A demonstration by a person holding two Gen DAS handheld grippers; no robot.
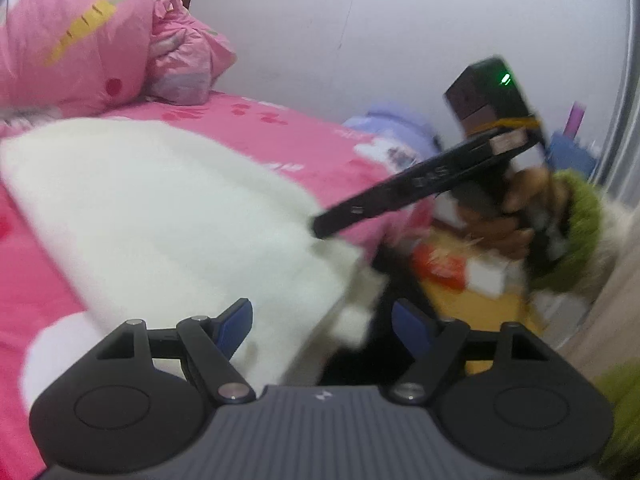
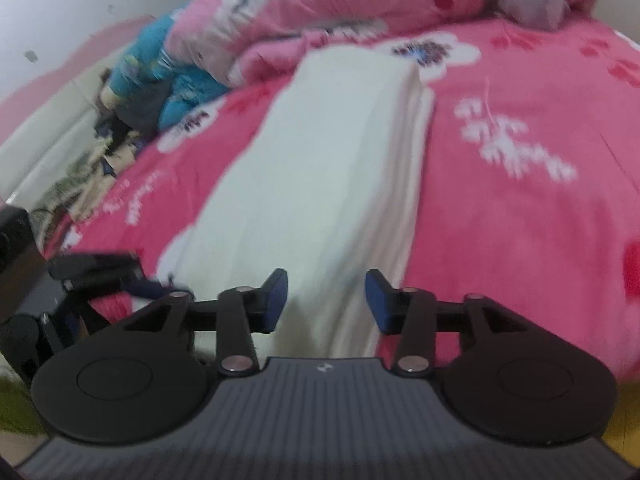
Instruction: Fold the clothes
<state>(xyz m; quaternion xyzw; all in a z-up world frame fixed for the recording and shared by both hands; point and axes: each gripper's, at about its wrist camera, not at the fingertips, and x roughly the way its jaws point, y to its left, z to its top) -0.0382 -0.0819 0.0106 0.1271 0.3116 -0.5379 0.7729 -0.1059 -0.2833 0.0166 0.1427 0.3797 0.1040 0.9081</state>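
Left wrist view: pink bedspread [image 1: 280,128], white wall; folded white garment [image 1: 168,208] at 10 o'clock, blurred. Carrot-print quilt [image 1: 80,32] at 11. Left gripper [image 1: 322,320] gaping, empty.

Right wrist view: same garment [image 2: 320,168] at 12 o'clock, blurred. Right gripper [image 2: 326,296] spread, empty.

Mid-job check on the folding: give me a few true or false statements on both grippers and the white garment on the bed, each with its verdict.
1. The white garment lies folded into a long strip on the pink bedsheet. True.
2. The left gripper is shut on the garment. False: its jaws stand open with nothing between them.
3. The right gripper is open, empty, above the garment's near end. True.
4. The garment is dark blue. False: it is white.
5. A pink quilt with a carrot print lies at the far end of the bed. True.
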